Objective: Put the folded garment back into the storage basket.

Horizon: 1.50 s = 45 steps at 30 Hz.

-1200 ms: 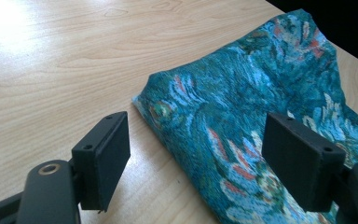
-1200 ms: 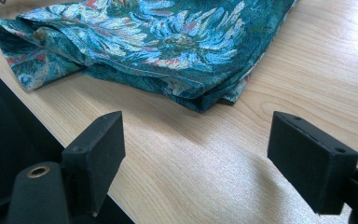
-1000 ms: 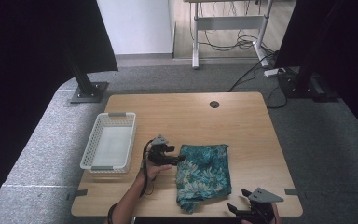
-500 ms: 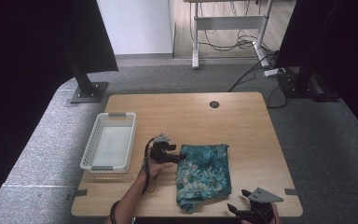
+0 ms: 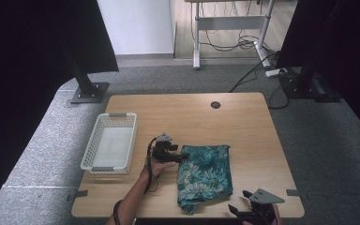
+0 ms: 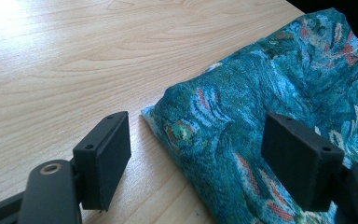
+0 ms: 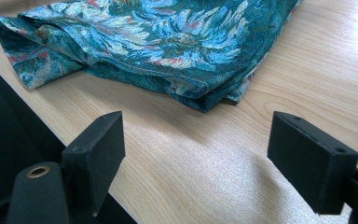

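A folded teal cloth with a floral print (image 5: pixel 205 174) lies on the light wooden table (image 5: pixel 243 126), right of the white plastic mesh basket (image 5: pixel 108 148). It has not moved since the earlier frames. The left gripper (image 6: pixel 200 156) stays at the cloth's upper left corner, jaws spread wide, the corner lying between them but not pinched. The right gripper (image 7: pixel 205 158) remains at the table's near edge, jaws spread and empty, near the cloth's lower right corner.
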Available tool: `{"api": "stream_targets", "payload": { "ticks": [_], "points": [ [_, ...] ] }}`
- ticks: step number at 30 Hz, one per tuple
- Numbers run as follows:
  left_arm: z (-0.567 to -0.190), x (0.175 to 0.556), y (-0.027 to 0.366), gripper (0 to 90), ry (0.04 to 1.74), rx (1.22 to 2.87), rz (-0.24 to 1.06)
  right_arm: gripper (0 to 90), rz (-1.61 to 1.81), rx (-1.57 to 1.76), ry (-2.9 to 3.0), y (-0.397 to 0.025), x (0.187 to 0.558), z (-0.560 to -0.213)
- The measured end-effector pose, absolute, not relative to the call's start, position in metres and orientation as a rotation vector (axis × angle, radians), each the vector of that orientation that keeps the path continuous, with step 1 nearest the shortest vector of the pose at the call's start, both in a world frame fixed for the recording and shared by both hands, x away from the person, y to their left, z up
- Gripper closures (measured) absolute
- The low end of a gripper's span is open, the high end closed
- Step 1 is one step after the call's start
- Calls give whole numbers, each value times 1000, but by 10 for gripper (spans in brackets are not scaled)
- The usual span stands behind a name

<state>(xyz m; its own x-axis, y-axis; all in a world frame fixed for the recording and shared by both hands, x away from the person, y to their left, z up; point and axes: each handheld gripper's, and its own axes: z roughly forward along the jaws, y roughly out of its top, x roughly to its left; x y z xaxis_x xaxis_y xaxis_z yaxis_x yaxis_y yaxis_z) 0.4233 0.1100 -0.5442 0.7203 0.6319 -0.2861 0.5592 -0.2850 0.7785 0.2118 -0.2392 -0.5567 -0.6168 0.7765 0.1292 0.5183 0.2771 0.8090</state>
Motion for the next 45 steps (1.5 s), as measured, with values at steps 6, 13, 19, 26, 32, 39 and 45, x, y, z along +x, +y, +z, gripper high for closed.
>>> {"api": "stream_targets", "payload": {
  "ticks": [6, 13, 19, 26, 32, 39, 45],
  "points": [
    [-546, 425, 105, 242, 912, 1972, 89, 191, 1258, 1188, 2260, -239, 212, -557],
    [-548, 426, 101, 251, 916, 1986, 91, 191, 1257, 1187, 2260, -239, 212, -557],
    [-551, 427, 102, 274, 930, 1988, 88, 191, 1256, 1186, 2262, -239, 212, -557],
    [-553, 427, 102, 301, 930, 1994, 77, 191, 1254, 1187, 2263, -239, 212, -557],
    [-554, 428, 100, 338, 930, 1991, 66, 191, 1249, 1189, 2266, -238, 212, -558],
    [-555, 427, 100, 432, 937, 1978, 55, 191, 1249, 1189, 2265, -239, 212, -558],
    [-556, 428, 101, 561, 976, 1962, 55, 191, 1248, 1188, 2266, -238, 212, -558]
  ]
}}
